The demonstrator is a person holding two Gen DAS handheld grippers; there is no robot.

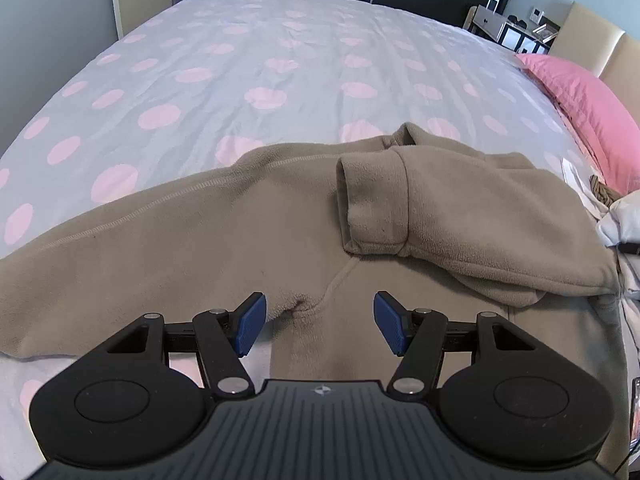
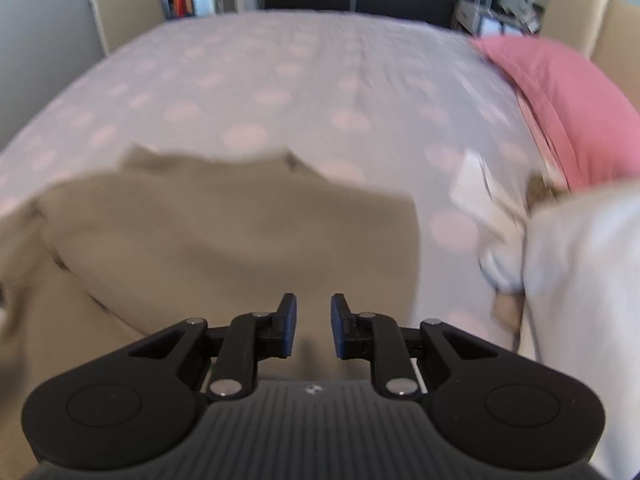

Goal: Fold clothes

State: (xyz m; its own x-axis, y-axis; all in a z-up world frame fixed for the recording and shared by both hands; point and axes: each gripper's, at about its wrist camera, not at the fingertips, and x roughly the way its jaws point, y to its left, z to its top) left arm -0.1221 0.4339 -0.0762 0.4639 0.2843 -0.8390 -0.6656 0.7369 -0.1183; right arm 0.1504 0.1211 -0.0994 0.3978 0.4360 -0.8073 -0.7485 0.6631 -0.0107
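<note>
A beige fleece top (image 1: 180, 240) lies spread on the near part of the bed, one sleeve folded across its body so the cuff (image 1: 372, 200) points left. My left gripper (image 1: 320, 312) hovers just over the fleece near its front edge, its blue pads wide apart with nothing clamped. The right wrist view is blurred. It shows the same fleece (image 2: 240, 232) below my right gripper (image 2: 313, 312), whose pads stand a narrow gap apart with no cloth between them.
The bed has a pale cover with pink dots (image 1: 240, 72). A pink pillow (image 1: 580, 108) lies at the right by the beige headboard. A heap of white clothes (image 2: 580, 272) sits right of the fleece. Shelves (image 1: 504, 28) stand beyond the bed.
</note>
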